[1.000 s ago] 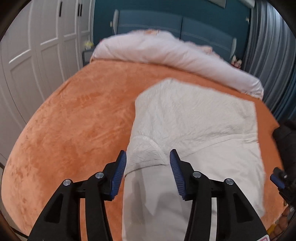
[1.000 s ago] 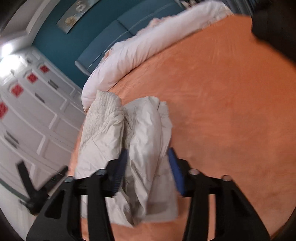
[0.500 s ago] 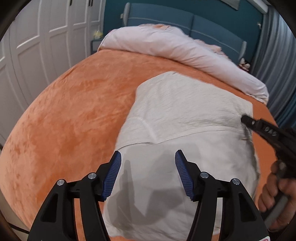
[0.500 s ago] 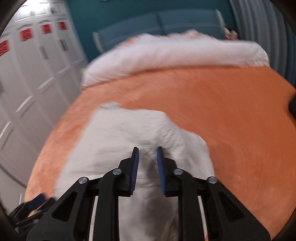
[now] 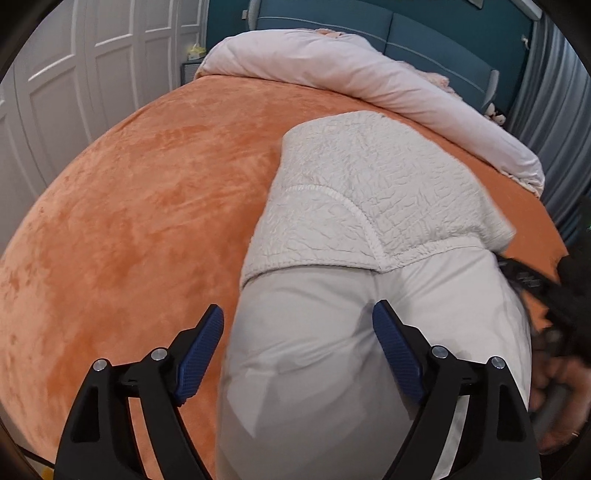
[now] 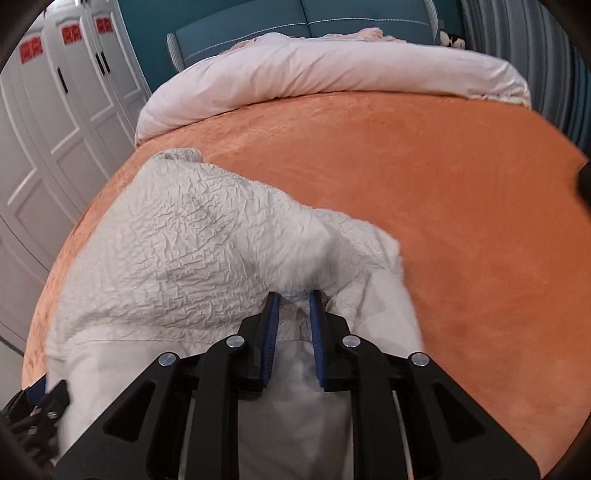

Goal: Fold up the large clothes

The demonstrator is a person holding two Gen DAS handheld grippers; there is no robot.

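Observation:
A cream garment point(image 5: 369, 192), crinkled on the outside with a smooth white lining point(image 5: 314, 369), lies folded on the orange bedspread point(image 5: 129, 221). My left gripper point(image 5: 298, 309) hangs low over its near left part. Its jaws are opening, and the lining lies between them unpinched. My right gripper point(image 6: 294, 295) is shut on a bunched fold of the garment point(image 6: 177, 258) at its right edge. In the left wrist view the right gripper point(image 5: 532, 280) shows blurred at the garment's right side, with the person's hand point(image 5: 554, 387) on its handle. In the right wrist view the left gripper point(image 6: 33, 402) peeks in at the bottom left.
A rolled pale pink duvet point(image 6: 314, 74) lies across the head of the bed before a blue headboard point(image 6: 295, 22). White wardrobe doors point(image 5: 92, 74) stand on the left and grey curtains point(image 5: 554, 110) on the right. Bare orange bedspread point(image 6: 461, 203) stretches to the garment's right.
My left gripper has sunk closer to the garment and its jaws have spread wider. My right gripper swung across to the garment's right edge, rolled upright and closed on a fold.

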